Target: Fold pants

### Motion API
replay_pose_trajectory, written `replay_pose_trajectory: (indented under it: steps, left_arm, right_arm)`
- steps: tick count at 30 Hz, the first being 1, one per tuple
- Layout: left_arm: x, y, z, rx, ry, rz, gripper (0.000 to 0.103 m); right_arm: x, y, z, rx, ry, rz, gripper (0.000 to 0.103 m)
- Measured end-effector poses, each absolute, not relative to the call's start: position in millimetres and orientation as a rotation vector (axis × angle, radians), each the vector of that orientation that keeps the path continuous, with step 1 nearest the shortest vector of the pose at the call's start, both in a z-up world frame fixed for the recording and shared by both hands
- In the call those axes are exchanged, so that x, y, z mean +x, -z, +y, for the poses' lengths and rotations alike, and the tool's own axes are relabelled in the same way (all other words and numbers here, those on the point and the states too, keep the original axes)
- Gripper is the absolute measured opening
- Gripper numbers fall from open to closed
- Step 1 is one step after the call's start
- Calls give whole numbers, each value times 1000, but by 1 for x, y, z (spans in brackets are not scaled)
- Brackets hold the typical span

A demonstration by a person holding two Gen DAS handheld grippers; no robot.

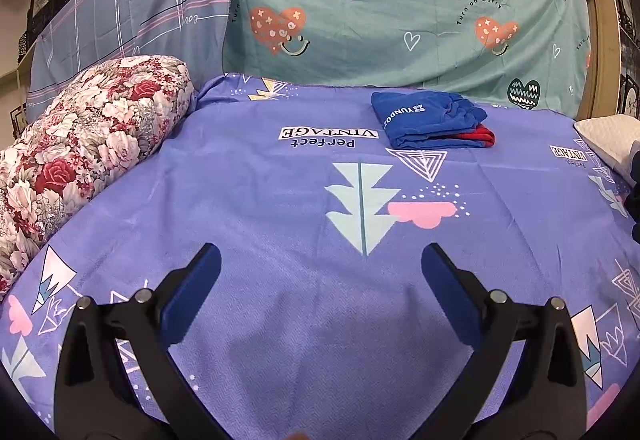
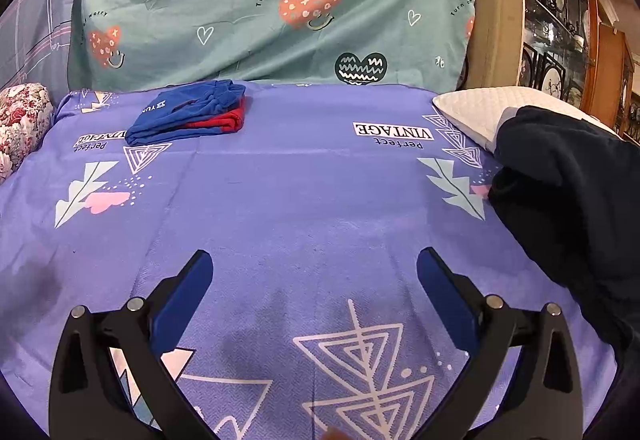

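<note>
Folded blue pants with a red layer (image 1: 430,120) lie at the far side of the purple printed bed sheet (image 1: 280,200); they also show in the right wrist view (image 2: 188,112), far left. A dark navy garment (image 2: 568,192) lies heaped at the bed's right side, partly on a white pillow (image 2: 472,108). My left gripper (image 1: 320,260) is open and empty above the near part of the sheet. My right gripper (image 2: 314,264) is open and empty too, with the dark garment to its right.
A floral rolled quilt (image 1: 80,144) lies along the left edge of the bed. A teal heart-print sheet (image 1: 400,8) and a blue plaid sheet (image 1: 128,12) hang behind. A wooden display cabinet (image 2: 560,20) stands at the right.
</note>
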State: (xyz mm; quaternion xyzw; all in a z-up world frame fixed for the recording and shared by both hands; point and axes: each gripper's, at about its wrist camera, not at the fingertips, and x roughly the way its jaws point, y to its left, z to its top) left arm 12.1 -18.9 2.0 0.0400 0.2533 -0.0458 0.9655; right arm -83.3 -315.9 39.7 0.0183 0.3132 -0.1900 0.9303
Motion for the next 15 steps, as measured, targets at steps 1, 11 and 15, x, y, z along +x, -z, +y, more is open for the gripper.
replay_pose_trajectory:
  steps: [1, 11, 15]
  left_arm:
    - [12, -2, -19, 82, 92, 511, 101]
    - [11, -2, -20, 88, 93, 502, 101]
    - [9, -3, -21, 95, 106, 491, 101]
  right_arm:
    - [-83, -40, -316, 39, 390, 643, 102]
    - [-82, -39, -316, 36, 392, 647, 102]
    - [-81, -39, -316, 36, 392, 647, 102]
